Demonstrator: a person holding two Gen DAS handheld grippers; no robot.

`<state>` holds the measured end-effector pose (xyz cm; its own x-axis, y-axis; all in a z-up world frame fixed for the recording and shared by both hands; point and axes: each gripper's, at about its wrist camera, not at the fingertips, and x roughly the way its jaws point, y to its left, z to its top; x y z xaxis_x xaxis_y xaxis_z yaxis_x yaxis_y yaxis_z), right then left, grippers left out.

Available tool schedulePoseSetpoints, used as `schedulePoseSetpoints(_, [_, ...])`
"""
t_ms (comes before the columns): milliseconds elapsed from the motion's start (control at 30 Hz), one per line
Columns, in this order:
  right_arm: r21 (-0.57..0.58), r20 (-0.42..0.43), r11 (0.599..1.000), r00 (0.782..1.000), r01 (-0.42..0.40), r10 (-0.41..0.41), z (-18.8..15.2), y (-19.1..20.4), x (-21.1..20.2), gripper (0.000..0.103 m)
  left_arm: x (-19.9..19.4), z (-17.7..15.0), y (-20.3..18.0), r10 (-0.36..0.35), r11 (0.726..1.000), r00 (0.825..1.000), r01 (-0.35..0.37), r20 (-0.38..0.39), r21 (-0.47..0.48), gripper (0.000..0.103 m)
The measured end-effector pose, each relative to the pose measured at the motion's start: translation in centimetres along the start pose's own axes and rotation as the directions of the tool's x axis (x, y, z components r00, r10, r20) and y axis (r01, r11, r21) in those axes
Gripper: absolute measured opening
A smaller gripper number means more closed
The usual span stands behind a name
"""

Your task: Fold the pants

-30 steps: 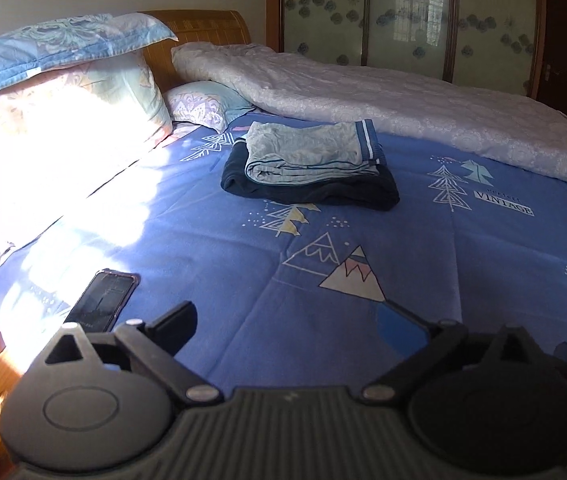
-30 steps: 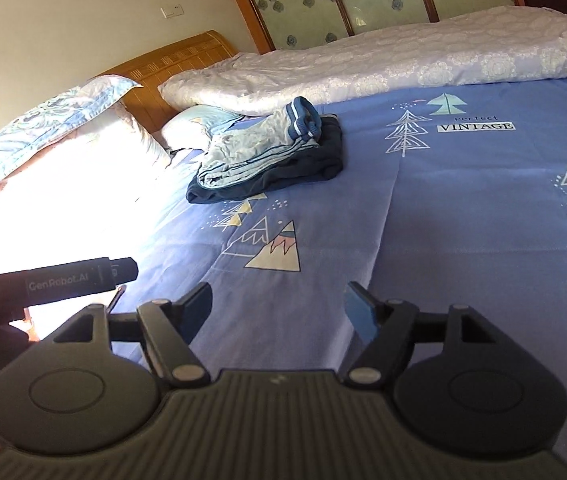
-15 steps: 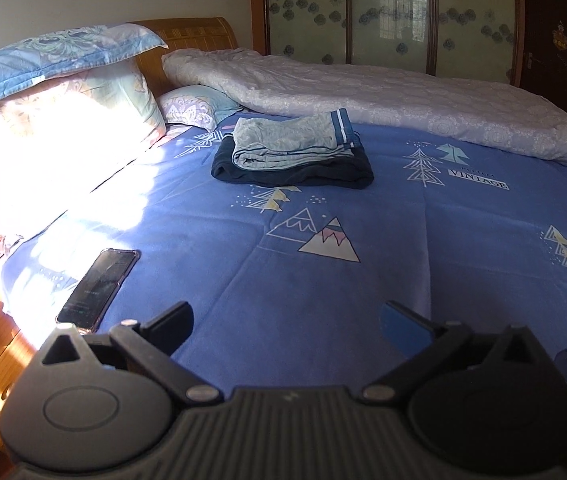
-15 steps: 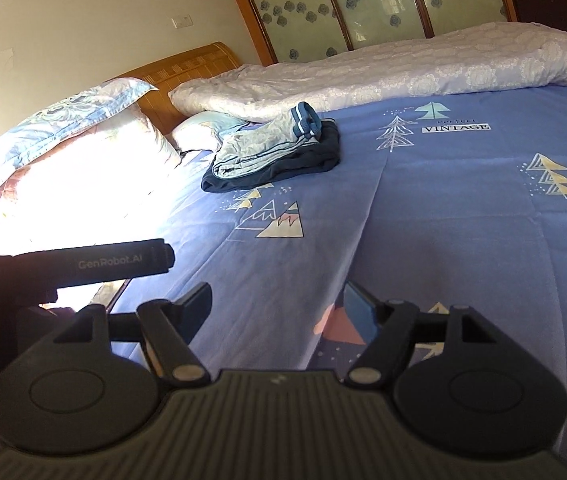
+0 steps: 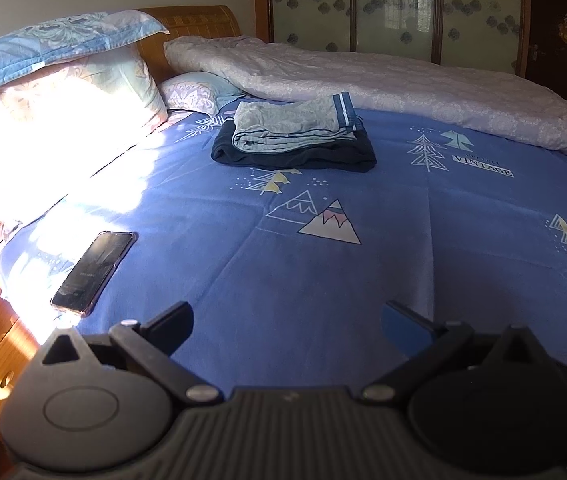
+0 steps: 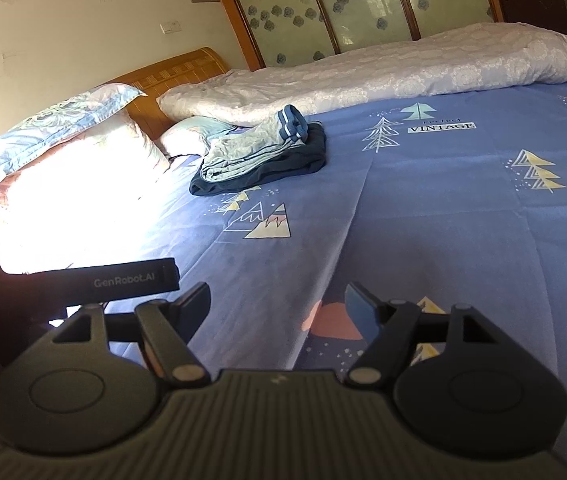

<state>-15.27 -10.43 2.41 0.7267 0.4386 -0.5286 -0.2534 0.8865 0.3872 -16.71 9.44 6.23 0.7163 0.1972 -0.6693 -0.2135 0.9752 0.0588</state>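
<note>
The left gripper (image 5: 287, 320) hovers low over the near part of a bed, its two fingers spread wide apart with nothing between them. The right gripper (image 6: 277, 300) hovers beside it, also over the near part of the bed, fingers likewise spread apart and holding nothing. In the right wrist view, part of the left gripper's black body, printed "GenRobot.AI", shows at the left edge.

The bed is covered by a blue sheet (image 5: 323, 272) printed with small mountains, pine trees and the word "VINTAGE". The sheet lies mostly flat, with a few long creases.

Well away from both grippers, toward the head of the bed, sits a small stack of folded clothes. The bottom piece is a pair of dark navy pants (image 5: 295, 156) (image 6: 267, 168), folded into a flat rectangle. On top of it rests a folded light grey garment (image 5: 291, 128) (image 6: 251, 146) with a blue and white striped band along one end.

Behind the stack, a pale quilt (image 5: 403, 84) (image 6: 383, 72) is bunched in a long roll along the far side of the bed. At the head of the bed, pillows (image 5: 63, 80) are piled against a wooden headboard (image 5: 191, 24), and strong sunlight washes out the lower ones. A smaller pillow (image 5: 195, 92) lies just beside the stack.

A phone (image 5: 95, 272) lies face up on the sheet near the left edge of the bed, just beyond the left gripper.
</note>
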Motion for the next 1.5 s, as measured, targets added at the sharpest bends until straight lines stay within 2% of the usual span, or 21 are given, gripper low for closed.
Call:
schedulePoseSetpoints(333, [0.010,0.010,1.000,1.000,0.018,-0.018,-0.06,0.12,0.08,0.079,0.32,-0.26,-0.44,0.030,0.999,1.000,-0.030,0.003,0.023,0.103])
schedulePoseSetpoints(1500, [0.009,0.027,0.999,0.999,0.033,-0.033,-0.08,0.61,-0.61,0.084,0.05,-0.23,-0.63,0.017,0.999,1.000,-0.017,0.019,0.034,0.103])
